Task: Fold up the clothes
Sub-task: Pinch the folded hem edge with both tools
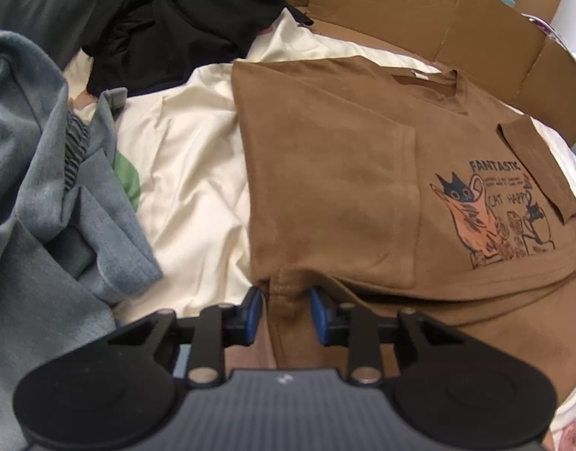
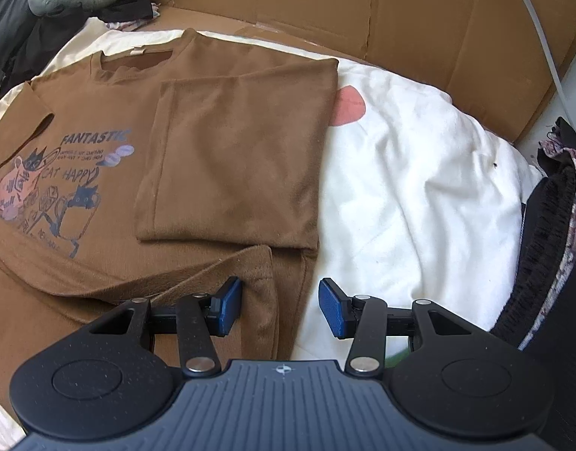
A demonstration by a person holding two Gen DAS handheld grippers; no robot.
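Landmark: brown T-shirt with a cat print, lying on a cream sheet, both sides folded in over the front.
Left gripper: at the shirt's near hem, left corner; jaws narrow, a raised fold of hem between the 2 blue pads; whether the pads press on it cannot be told.
Right gripper: at the shirt's near hem, right corner; jaws about half wide, hem edge between them, right pad clear over the sheet.
Grey garment: left of the shirt.
Black clothes: beyond the shirt's far left corner.
Cardboard wall: behind the shirt's collar.
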